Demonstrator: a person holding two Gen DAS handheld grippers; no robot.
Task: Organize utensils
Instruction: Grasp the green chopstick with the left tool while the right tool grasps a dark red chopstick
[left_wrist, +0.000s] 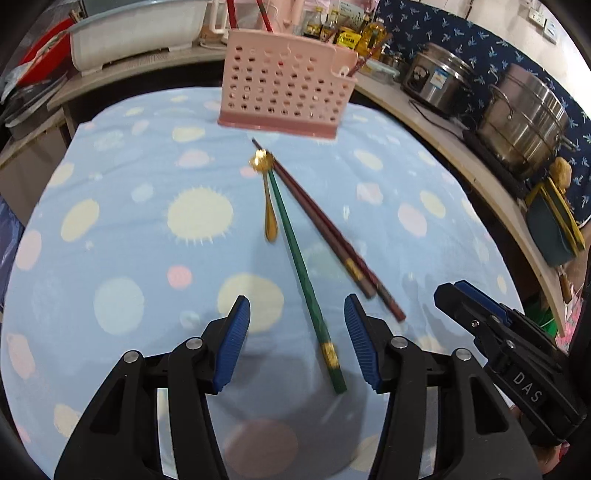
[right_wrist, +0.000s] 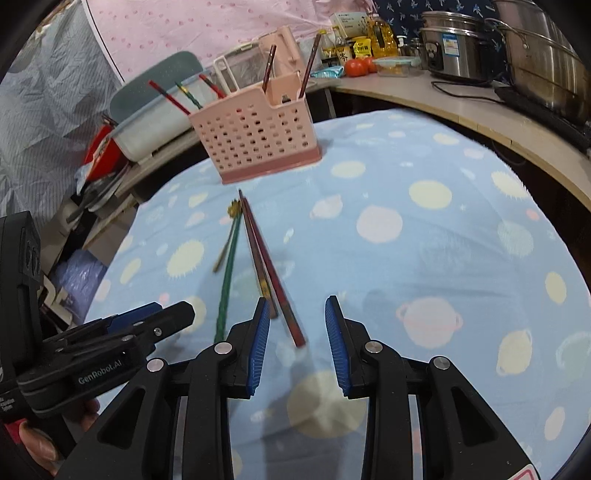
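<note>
**Reaching for the loose chopsticks**

Blue ribbed pads fill the bottom of both wrist views. Between the pads of my left tongs (left_wrist: 297, 341), which stand apart and grip nothing, runs the thick end of the green chopstick (left_wrist: 295, 251); I judge it not yet pinched. My right tongs (right_wrist: 297, 345) are also apart, by a narrower gap, with the near end of the dark red chopsticks (right_wrist: 271, 273) lying just ahead of the left pad and partly between the two. Nothing is clamped there either.

Just left of the green chopstick, further ahead of the left tongs, lies a small gold spoon (left_wrist: 269, 206), its bowl touching the far tips of the sticks. Beyond all of these, well ahead of both tongs, stands the pink holder (right_wrist: 255, 144), upright, with several chopsticks already in its compartments.

I take the step in hand to be the approach for a pick-up, some utensils sorted and these still loose. Next I would need to settle each pair of tongs around its stick and close squarely, since thin sticks on soft fabric may roll or slip.

Everything rests on a pale blue cloth (left_wrist: 129, 221) with pastel spots. Behind runs a curved worktop (right_wrist: 461, 107) carrying steel pots (left_wrist: 524, 114), bottles and tomatoes, with a plastic tub (left_wrist: 136, 33) to the left.
</note>
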